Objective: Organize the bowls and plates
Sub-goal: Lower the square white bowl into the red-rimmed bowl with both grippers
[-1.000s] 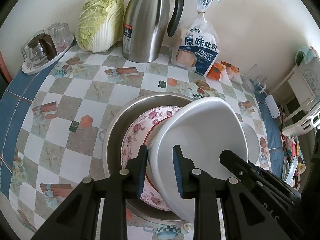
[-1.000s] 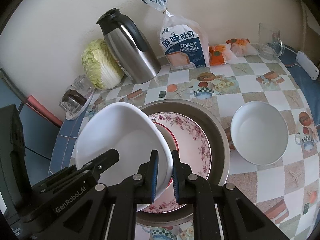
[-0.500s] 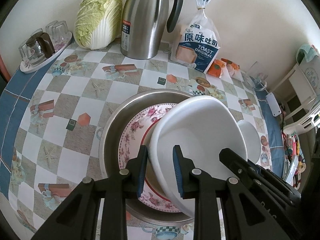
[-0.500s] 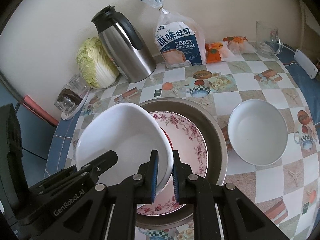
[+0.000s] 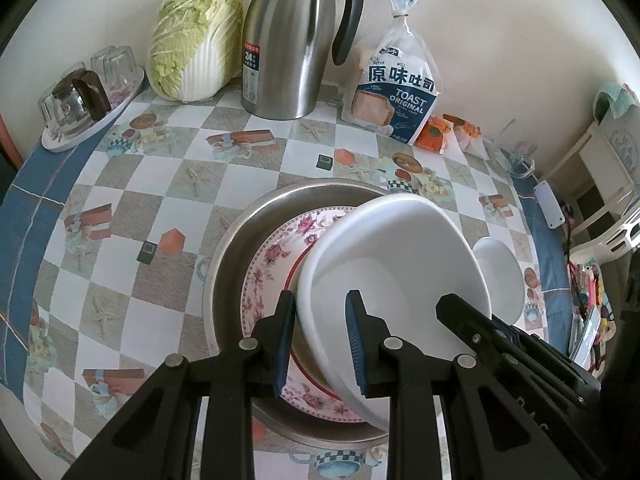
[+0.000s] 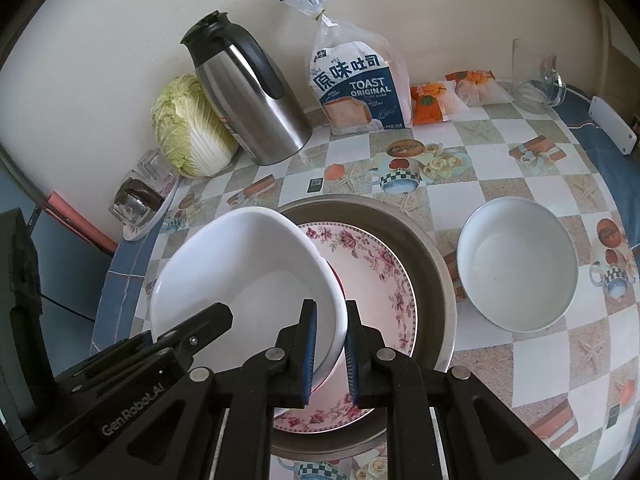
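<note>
Large white bowl [image 5: 400,264] held tilted above floral plate [image 6: 372,264] in round steel basin [image 6: 432,264]; left gripper [image 5: 320,340] and right gripper [image 6: 331,344] both clamped on opposite rims. Smaller white bowl [image 6: 518,264] beside basin.

White bowl [image 5: 400,264], pink-flowered plate [image 5: 272,256], grey steel basin [image 5: 228,276], blue-bordered checked tablecloth [image 5: 120,184].

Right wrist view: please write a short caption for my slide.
Both grippers hold a tilted white ceramic bowl over a floral plate in a round steel basin.
</note>
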`<state>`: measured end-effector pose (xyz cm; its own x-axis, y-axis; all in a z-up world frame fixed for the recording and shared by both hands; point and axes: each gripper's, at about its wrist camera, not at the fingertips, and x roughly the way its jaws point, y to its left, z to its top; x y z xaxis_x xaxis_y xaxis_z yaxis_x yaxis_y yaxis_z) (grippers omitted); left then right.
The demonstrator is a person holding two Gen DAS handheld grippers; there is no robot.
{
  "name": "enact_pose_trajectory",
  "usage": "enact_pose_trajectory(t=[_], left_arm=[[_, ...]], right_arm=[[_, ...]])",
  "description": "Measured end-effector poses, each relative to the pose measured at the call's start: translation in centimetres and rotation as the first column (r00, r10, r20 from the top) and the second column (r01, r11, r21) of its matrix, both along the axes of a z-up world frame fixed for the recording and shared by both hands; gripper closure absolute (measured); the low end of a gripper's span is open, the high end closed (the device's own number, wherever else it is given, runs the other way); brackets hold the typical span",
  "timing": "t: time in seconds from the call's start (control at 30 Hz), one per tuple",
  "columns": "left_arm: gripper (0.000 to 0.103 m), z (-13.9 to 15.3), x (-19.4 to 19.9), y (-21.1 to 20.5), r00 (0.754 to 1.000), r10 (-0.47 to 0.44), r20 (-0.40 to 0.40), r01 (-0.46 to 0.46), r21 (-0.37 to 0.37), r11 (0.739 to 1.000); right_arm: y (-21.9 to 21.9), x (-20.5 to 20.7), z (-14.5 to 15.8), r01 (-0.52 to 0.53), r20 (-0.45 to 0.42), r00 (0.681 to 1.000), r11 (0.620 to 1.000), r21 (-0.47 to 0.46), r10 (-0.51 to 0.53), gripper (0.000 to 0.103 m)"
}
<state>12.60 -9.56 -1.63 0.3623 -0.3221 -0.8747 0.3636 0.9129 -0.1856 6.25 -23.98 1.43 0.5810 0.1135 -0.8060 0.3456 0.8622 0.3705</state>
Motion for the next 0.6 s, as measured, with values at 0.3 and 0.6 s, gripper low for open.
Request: enact_pose_trajectory(t=[0.3, 0.6], left_arm=[[0.078, 0.24, 0.08, 0.19, 1.0, 0.0, 0.004, 0.0, 0.002, 1.0], [0.077, 1.03, 0.19, 0.67, 1.0, 0.013, 0.007, -0.013, -0.025, 1.0]], right_arm=[[0.21, 0.1, -0.04, -0.003, -0.003, 1.0, 1.0, -0.005, 0.003, 0.087], [-0.13, 0.04, 0.09, 0.001, 0.008, 1.0, 1.0, 0.007, -0.001, 0.086]])
